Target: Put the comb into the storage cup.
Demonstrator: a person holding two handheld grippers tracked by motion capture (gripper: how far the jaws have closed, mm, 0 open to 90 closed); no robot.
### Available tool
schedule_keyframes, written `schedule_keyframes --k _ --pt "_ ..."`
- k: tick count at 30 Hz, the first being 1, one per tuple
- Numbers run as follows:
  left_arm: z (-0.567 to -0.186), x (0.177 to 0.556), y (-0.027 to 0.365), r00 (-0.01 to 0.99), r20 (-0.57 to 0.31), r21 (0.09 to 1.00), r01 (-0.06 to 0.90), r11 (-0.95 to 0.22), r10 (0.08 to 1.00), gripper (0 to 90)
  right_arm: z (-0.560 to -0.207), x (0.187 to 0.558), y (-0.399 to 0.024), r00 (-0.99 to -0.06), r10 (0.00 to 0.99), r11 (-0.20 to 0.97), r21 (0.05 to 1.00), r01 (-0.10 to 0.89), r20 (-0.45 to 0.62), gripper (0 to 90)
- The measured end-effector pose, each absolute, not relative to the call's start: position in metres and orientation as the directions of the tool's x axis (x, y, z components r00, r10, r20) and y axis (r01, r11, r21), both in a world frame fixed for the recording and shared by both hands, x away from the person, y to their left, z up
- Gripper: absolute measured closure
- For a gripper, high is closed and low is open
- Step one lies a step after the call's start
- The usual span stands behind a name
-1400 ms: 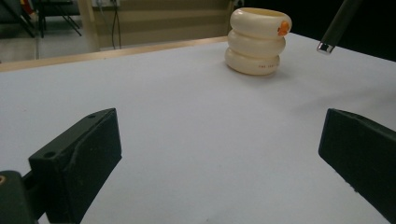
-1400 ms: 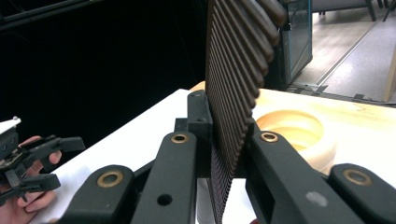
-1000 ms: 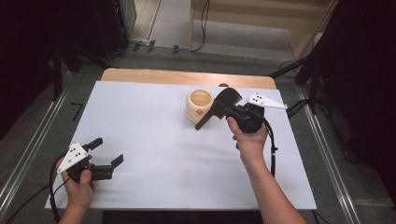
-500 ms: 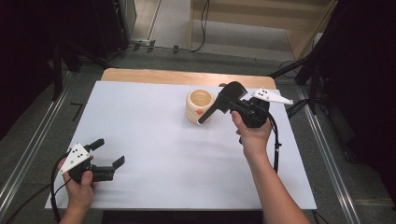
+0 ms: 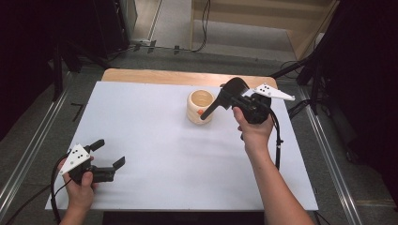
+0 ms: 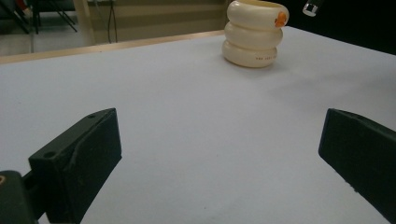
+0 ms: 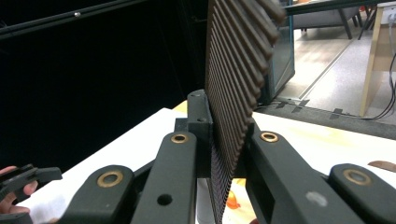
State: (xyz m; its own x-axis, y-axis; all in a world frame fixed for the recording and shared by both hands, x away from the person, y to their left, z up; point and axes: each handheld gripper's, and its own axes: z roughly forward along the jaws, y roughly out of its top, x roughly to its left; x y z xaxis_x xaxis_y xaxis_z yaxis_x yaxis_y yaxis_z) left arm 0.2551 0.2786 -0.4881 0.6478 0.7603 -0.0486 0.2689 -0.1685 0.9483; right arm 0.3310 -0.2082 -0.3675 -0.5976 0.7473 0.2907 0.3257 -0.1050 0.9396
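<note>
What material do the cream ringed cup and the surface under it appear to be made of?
The cup looks like glazed ceramic or glossy plastic: its three stacked bulges carry soft highlights, and an orange mark sits near the rim. The look does not settle which.

The white sheet seems to be matte paper or thin plastic film, flat and without glare. Beyond its far edge, a strip of wooden tabletop shows a light, smooth finish.

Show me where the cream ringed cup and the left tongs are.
cream ringed cup (image 6: 253, 38): left gripper view, middle ring of its side.
left tongs (image 5: 109, 153): high view, gap midway between its two open tips.
</note>
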Motion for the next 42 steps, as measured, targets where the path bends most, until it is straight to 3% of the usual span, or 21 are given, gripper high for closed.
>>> schedule_keyframes --k 42 --pt "-0.488 0.255 0.278 0.647 -0.037 0.95 0.258 -0.173 0.762 0.0 -0.357 0.369 -0.206 -0.553 0.789 -0.1 0.944 0.315 0.268 82.3"
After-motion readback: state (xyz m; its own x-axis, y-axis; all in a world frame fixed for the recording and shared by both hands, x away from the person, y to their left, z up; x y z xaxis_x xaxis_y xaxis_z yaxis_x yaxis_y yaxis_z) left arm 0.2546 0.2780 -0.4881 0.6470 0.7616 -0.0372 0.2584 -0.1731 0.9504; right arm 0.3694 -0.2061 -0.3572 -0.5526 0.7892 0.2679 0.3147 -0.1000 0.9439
